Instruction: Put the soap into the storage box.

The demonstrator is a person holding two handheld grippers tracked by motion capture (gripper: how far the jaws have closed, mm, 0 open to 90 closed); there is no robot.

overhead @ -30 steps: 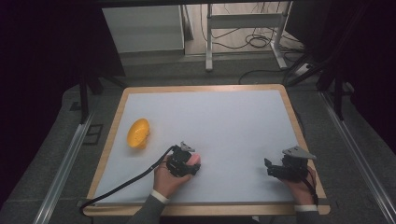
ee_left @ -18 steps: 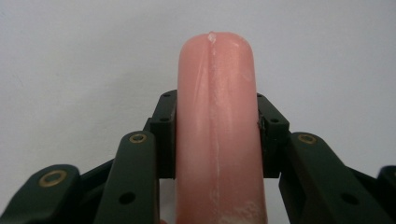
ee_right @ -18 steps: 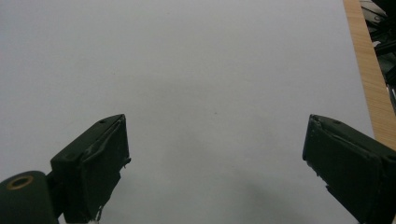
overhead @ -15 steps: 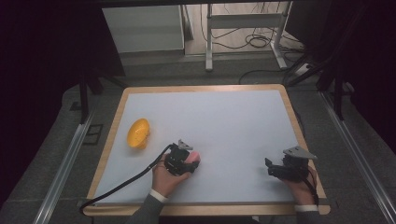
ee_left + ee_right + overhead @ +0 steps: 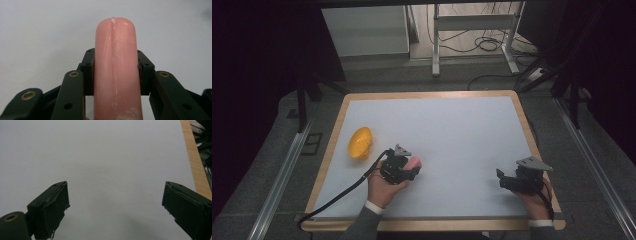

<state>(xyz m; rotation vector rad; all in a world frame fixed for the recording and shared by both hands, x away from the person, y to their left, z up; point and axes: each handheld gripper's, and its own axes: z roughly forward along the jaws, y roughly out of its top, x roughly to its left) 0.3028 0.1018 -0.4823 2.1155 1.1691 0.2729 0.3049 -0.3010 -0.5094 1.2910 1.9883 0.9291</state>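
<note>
One step looks done: the left gripper (image 5: 408,169) is clamped on the pink sausage (image 5: 115,70) at the table's (image 5: 462,125) 7 o'clock, leaving placement, likely in the yellow bowl (image 5: 360,142) at 9 o'clock, while the right gripper (image 5: 115,202) idles wide open.

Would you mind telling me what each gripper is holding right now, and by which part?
The left gripper clamps a pink sausage across its sides, partway along its length, rounded tip protruding. The right gripper holds nothing.

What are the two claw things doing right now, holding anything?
Left gripper: closed on the pink sausage.
Right gripper: open, holding nothing, above the white table.
</note>
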